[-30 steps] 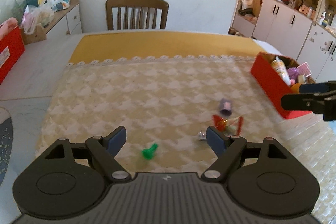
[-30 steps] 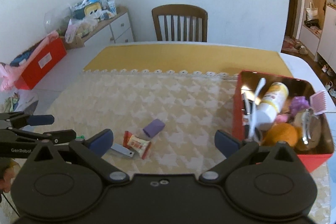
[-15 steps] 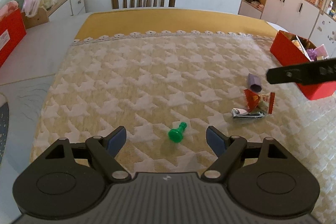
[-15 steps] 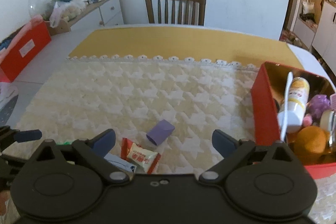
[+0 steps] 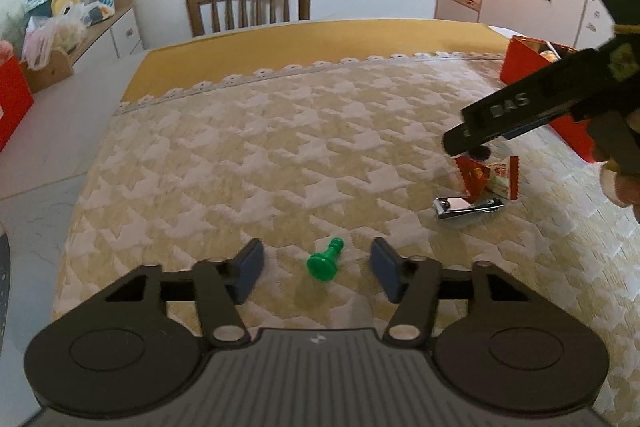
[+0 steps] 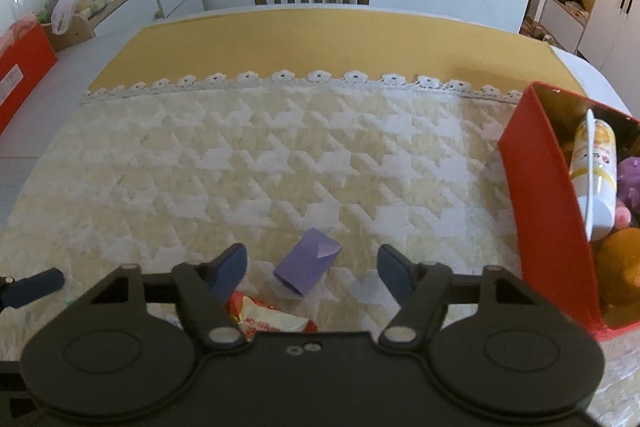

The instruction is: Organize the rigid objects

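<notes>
The small green plastic chess pawn [image 5: 325,262] lay on its side on the cream-and-white quilted table cover [image 5: 280,155], round base toward the camera, knobbed head pointing away and a touch to the right, so its long axis ran up the left wrist view at a slight slant. Glossy, bright green, unmarked. It sat squarely between the blue pads of the left gripper [image 5: 318,273], whose jaws had just been closing in on it, yet clear cloth showed on either side of the pawn, pads not touching it.

Over on the right, the flat lilac rectangular block [image 6: 307,262] rested on the cover, its long axis slanting from near-left to far-right, one corner folded over in a paler triangle. The right gripper [image 6: 312,269] had it framed, jaws also just narrowing, pads standing off from both edges, grasping nothing.

Just nearer the right-hand camera lay the red-and-white crinkled sweet wrapper [image 5: 490,177], and beside that the shiny metal nail clipper [image 5: 466,207], its length lying roughly across the left wrist view. The red open box [image 6: 544,195], packed with a yellow-labelled bottle [image 6: 594,167], stood at the right edge of the table.
</notes>
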Demonstrator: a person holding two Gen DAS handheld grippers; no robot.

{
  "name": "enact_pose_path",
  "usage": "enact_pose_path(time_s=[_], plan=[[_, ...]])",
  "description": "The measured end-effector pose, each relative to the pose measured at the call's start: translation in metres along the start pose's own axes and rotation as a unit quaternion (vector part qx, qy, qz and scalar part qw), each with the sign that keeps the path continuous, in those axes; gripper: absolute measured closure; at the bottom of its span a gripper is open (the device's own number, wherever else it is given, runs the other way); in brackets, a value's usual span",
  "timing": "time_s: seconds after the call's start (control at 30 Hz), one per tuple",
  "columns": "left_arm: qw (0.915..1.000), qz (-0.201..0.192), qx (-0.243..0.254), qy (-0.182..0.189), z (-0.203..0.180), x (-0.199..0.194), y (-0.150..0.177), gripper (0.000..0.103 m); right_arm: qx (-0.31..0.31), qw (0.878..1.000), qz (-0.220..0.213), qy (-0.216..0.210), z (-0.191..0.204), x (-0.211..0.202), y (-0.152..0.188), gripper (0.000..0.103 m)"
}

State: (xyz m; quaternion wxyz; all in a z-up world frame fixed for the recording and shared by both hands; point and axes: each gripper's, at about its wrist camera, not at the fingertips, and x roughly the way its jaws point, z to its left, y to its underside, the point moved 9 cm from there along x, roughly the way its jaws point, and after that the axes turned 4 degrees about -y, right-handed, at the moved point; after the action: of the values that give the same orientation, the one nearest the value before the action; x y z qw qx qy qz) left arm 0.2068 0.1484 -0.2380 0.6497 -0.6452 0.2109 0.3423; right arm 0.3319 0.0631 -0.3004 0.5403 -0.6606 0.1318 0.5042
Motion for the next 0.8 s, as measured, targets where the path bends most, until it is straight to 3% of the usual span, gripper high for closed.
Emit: enact_pose_path(time_s=[0.17, 0.33, 0.5, 0.8], plan=[[0.9998, -0.012, 0.013, 0.005, -0.007, -0.003, 0.002, 0.066, -0.007, 1.0, 0.005, 0.007, 0.002, 0.002, 0.004, 0.05], [0.9999, -0.011, 0.011, 0.005, -0.011, -0.004, 0.002, 0.075, -0.004, 1.0, 0.001, 0.013, -0.003, 0.0, 0.004, 0.071], [0.9999, -0.007, 0.012, 0.006, -0.013, -0.005, 0.001, 0.088, -0.003, 1.0, -0.002, 0.013, -0.007, -0.003, 0.006, 0.083], [1.0, 0.003, 0.005, -0.002, -0.013, -0.009, 0.002, 0.088, -0.018, 1.0, -0.019, 0.004, -0.006, -0.018, 0.007, 0.084]])
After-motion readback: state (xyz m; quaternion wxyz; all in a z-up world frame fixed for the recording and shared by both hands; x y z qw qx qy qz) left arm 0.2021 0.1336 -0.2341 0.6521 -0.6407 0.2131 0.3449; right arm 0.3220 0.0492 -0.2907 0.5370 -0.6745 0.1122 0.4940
